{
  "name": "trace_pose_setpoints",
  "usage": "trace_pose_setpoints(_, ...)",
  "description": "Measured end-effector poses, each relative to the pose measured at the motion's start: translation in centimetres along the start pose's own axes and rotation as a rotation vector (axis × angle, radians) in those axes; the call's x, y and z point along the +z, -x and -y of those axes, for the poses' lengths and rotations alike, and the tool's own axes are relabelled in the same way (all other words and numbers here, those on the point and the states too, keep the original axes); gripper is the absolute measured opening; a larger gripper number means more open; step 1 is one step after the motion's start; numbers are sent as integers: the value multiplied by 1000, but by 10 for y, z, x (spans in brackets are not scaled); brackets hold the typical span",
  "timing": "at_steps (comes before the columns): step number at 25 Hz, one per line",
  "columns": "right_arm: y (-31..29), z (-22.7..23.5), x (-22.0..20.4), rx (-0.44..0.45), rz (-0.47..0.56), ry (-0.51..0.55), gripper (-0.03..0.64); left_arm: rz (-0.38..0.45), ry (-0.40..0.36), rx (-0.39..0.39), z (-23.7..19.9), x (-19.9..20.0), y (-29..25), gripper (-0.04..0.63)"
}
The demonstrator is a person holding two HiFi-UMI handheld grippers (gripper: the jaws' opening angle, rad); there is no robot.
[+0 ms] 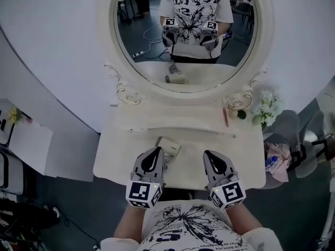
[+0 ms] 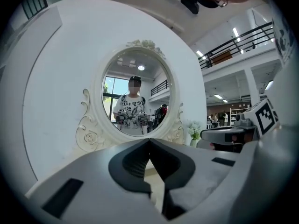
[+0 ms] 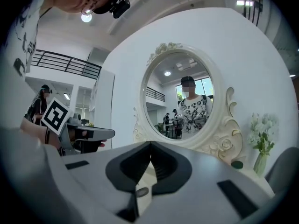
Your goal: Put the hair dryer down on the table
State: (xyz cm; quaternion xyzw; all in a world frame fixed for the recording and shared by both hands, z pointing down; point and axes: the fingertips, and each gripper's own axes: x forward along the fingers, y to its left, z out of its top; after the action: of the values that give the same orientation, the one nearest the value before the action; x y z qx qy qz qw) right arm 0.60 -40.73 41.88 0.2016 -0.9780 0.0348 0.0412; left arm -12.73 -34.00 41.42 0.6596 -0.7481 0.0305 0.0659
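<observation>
Left gripper and right gripper, both with jaws together on nothing, above the near table edge; hair dryer lying on the table just beyond the left gripper, placement apparently complete; mirror behind.

The hair dryer lies just beyond the left hand-held gripper, whose tip covers its near end; whether they touch cannot be told. Well beyond the right hand-held gripper, a dark round thing on the counter is too small to identify.
</observation>
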Motion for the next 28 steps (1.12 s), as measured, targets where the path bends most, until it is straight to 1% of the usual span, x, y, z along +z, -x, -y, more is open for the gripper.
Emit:
trace_pose_setpoints(2,3,-1,5,0,14,13,18,20,-16,-6,3,8,5,21)
trace_pose_setpoints(6,9,-2,10,0,21,32,18,21,-48,-37,13,12,13,21)
trace_pose_setpoints(9,11,-5,15,10,28,57,18,35,-63,-41,17,16,18,21)
trace_pose_setpoints(13,16,-8,14,6,26,59,18,29,-60,-35,19,14,24,21)
trace_pose_setpoints(18,21,-13,9,2,20,60,18,32,-29,-33,22,11,30,21)
trace_pose_setpoints(23,24,-13,8,-5,21,56,18,18,-61,-13,21,8,32,21)
trace_pose_setpoints(28,24,-14,1,-9,-11,55,18,14,-47,-12,19,6,33,20)
